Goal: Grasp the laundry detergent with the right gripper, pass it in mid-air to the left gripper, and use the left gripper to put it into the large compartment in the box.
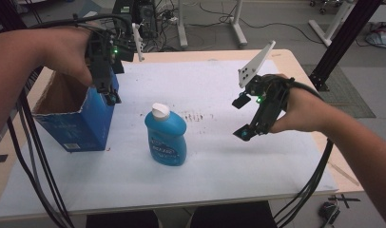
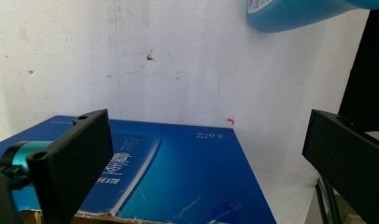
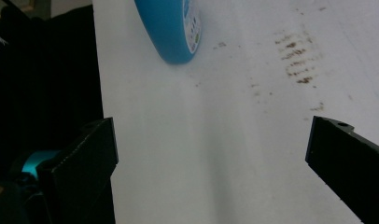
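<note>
A blue bottle (image 1: 166,135) with a white cap stands upright on the white sheet that covers the table (image 1: 286,61), about midway between the two grippers. To its left sits an open blue cardboard box (image 1: 79,118), close by but not touching it.

The step in hand looks like the approach before a pick-up, most likely to get the bottle into the box. The left gripper (image 1: 110,95) hangs at the box's right-hand wall, just above its rim, jaws spread wide and holding nothing; in the left gripper view the box's blue side (image 2: 187,182) lies between the jaws with the bottle's base (image 2: 290,14) farther off. The right gripper (image 1: 242,118) hovers right of the bottle, well apart from it, tilted down and leftward, jaws also wide and empty; its own view shows the bottle's bottom (image 3: 173,28) ahead.

The next move probably calls for the right gripper to close the gap and straddle the bottle's body, while the left steadies the box. Both forearms come in raised, wrists bent downward.
</note>
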A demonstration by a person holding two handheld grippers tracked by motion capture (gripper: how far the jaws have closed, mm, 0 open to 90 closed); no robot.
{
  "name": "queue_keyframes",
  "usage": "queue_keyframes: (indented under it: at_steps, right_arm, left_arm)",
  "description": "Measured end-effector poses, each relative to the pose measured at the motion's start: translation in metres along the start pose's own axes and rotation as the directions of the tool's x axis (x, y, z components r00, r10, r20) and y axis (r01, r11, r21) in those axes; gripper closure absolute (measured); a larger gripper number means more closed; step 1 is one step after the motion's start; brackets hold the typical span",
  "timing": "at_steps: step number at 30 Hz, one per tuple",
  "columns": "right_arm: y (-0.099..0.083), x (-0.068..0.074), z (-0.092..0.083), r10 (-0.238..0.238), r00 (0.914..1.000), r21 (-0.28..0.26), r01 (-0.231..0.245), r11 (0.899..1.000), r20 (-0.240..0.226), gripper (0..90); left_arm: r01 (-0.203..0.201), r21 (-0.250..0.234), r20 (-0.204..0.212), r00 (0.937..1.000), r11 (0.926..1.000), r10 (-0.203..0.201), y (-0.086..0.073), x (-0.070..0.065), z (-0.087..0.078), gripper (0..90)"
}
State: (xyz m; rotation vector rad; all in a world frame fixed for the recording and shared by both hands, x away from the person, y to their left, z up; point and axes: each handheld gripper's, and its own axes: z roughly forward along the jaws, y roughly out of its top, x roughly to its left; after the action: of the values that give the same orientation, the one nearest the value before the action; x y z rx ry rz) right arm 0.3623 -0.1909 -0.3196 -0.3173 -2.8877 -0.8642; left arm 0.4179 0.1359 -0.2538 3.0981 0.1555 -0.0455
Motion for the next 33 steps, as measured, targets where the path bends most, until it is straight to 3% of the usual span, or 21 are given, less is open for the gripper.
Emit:
queue_keyframes:
  at_steps: [7,12,15,22,24,26,29,32,33]
  right_arm:
    - [-0.008,0.011,0.034,0.043,0.999,-0.1,-0.044,0.994,-0.014,1.5]
    - [-0.009,0.016,0.05,0.043,0.9989,-0.167,-0.045,0.985,-0.017,1.5]
    - [-0.008,0.019,0.057,0.045,0.9989,-0.179,-0.046,0.983,-0.01,1.6]
    - [-0.002,0.027,0.077,0.048,0.9987,-0.247,-0.051,0.968,-0.018,1.5]
    - [-0.002,0.028,0.084,0.058,0.998,-0.279,-0.063,0.958,-0.024,1.5]
    - [-0.002,0.029,0.087,0.062,0.9976,-0.286,-0.068,0.956,-0.031,1.5]
    - [0.0,0.031,0.097,0.077,0.9961,-0.317,-0.087,0.945,-0.043,1.5]
    - [0.002,0.032,0.102,0.079,0.9959,-0.324,-0.089,0.942,-0.043,1.5]
    - [0.005,0.033,0.107,0.082,0.9954,-0.338,-0.094,0.936,-0.049,1.5]
  left_arm:
    - [-0.006,0.0,0.003,1.0,1.0,0.006,-0.003,-0.002,0.003,1.6]
    - [-0.008,-0.005,0.007,0.9999,1.0,0.008,-0.004,-0.003,0.003,1.6]
    - [-0.013,-0.001,0.009,0.9999,0.9999,0.013,-0.004,-0.003,0.004,1.7]
    - [-0.02,-0.008,0.006,0.9998,0.9998,0.02,-0.005,-0.005,0.003,1.6]
    - [-0.02,-0.012,0.005,0.9998,0.9997,0.02,-0.005,-0.005,0.002,1.6]
    - [-0.02,-0.015,0.001,0.9998,0.9997,0.02,-0.006,-0.005,0.002,1.6]
    - [-0.028,-0.016,-0.003,0.9996,0.9995,0.028,-0.007,-0.006,0.001,1.7]
    - [-0.029,-0.019,-0.004,0.9996,0.9994,0.029,-0.007,-0.007,0.001,1.7]
    - [-0.031,-0.023,-0.005,0.9995,0.9993,0.031,-0.007,-0.007,0.001,1.7]
